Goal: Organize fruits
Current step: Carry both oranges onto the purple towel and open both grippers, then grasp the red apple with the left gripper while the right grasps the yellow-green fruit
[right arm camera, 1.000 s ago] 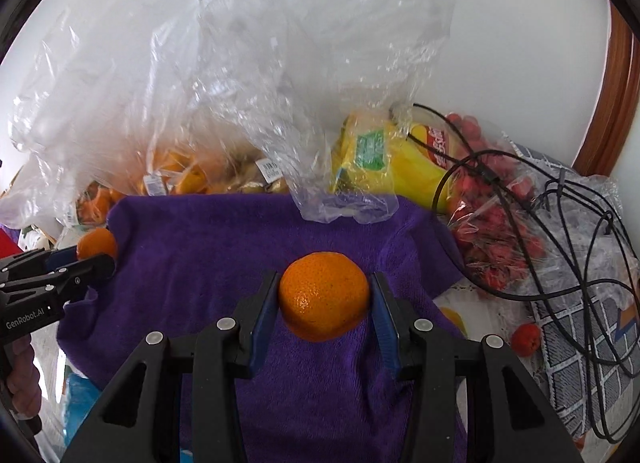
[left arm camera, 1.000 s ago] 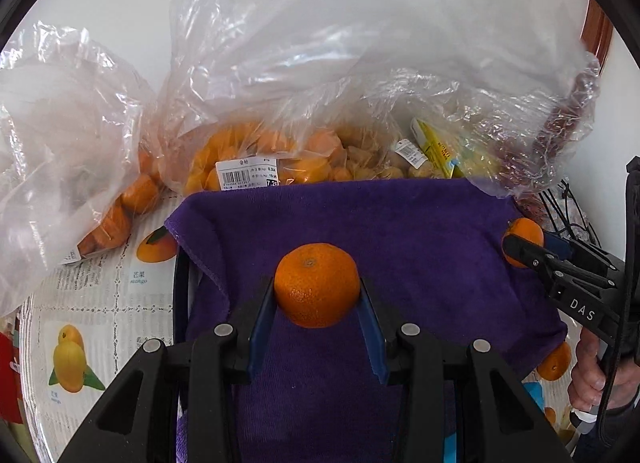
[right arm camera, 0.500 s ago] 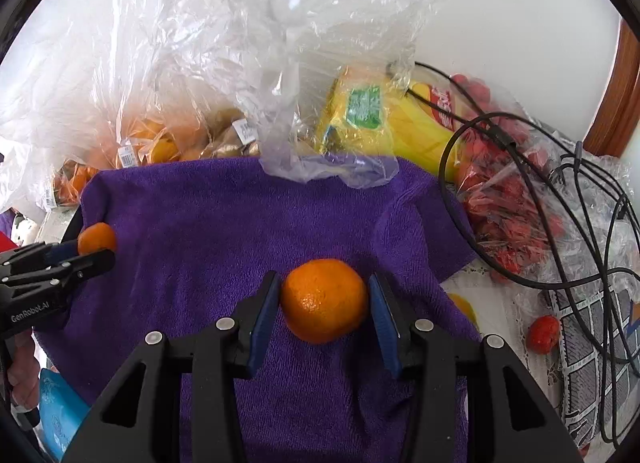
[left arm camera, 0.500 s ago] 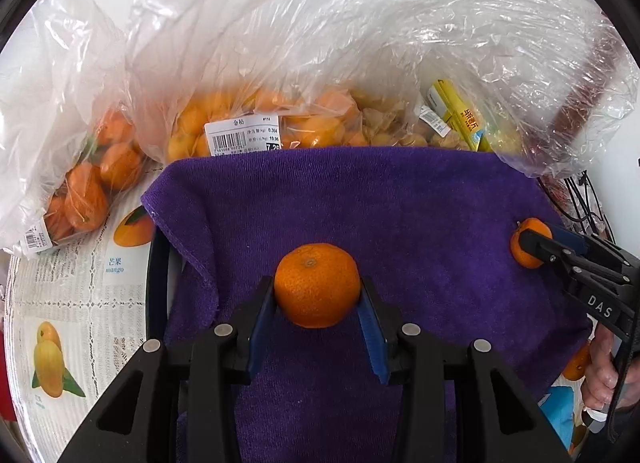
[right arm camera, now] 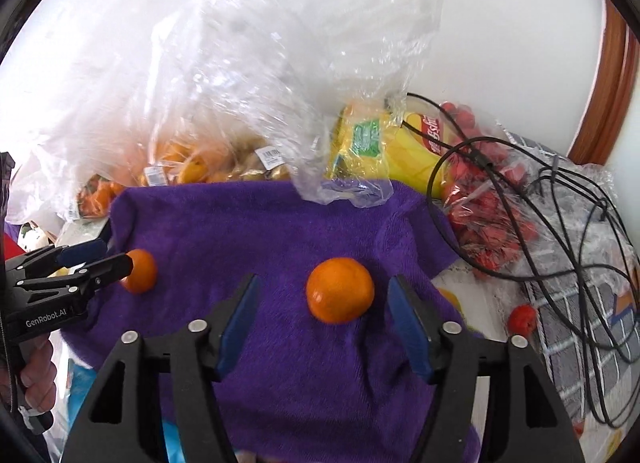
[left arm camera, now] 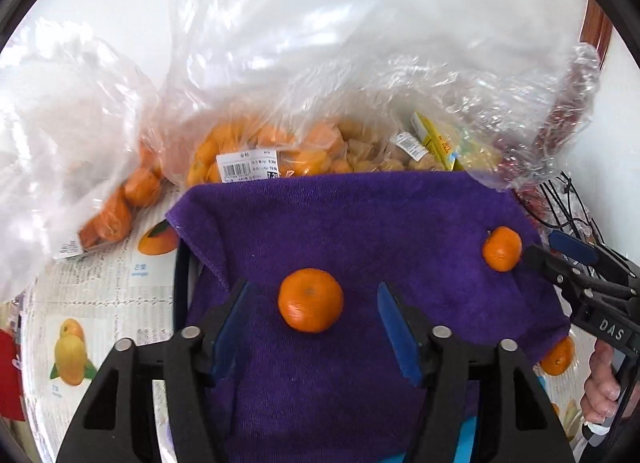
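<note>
While clear bags (left arm camera: 248,151) hold oranges, both released grippers' fingers (left arm camera: 394,327) (right arm camera: 408,319) flank tangerines (left arm camera: 311,299) (right arm camera: 340,289) on the purple towel (left arm camera: 360,223).

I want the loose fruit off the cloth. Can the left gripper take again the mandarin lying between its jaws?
Probably yes. The left gripper has just opened its jaws, and the mandarin lies free between them on the purple towel. Nothing covers it.

Both wrist views steeply down; shared purple towel (left arm camera: 360,231)
</note>
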Tool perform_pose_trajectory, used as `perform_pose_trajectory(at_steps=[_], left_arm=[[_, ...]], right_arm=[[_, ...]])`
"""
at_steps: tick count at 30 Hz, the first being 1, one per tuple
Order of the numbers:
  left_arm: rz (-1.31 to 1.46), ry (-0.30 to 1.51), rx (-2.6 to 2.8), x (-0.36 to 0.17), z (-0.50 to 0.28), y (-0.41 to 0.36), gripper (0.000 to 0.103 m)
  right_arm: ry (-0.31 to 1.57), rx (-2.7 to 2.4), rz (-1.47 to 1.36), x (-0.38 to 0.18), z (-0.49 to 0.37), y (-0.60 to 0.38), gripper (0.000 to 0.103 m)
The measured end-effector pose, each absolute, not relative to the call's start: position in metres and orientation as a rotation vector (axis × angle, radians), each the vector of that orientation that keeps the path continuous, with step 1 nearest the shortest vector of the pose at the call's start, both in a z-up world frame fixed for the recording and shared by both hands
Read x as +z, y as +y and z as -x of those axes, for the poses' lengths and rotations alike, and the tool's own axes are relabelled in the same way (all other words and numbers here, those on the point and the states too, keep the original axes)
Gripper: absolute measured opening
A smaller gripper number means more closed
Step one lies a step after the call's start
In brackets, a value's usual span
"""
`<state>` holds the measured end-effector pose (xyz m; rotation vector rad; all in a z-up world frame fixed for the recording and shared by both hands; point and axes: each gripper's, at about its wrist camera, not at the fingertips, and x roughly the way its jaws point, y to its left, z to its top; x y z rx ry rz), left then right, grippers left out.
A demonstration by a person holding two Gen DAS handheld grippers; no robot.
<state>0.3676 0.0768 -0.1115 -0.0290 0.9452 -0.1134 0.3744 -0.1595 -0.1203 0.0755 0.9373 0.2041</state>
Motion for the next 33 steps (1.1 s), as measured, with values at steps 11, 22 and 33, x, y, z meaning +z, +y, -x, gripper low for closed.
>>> perform_pose_trajectory(at_steps=[11, 22, 33], left_arm=[[0.006, 0.837, -0.085, -0.06, -0.285, 0.075, 0.078], [0.036, 0.837, -0.083, -0.062, -0.197, 0.08, 0.078], [0.063, 0.882, -0.03, -0.102, -0.153, 0.105, 0.078]], right_arm=[[0.839, 0.122, -0.04, -0.065, -0.282, -0.171, 0.081], [0.874, 0.187, -0.066, -0.075, -0.193, -0.16, 0.076], [0.928, 0.344, -0.035, -0.121, -0.145, -0.1, 0.056]])
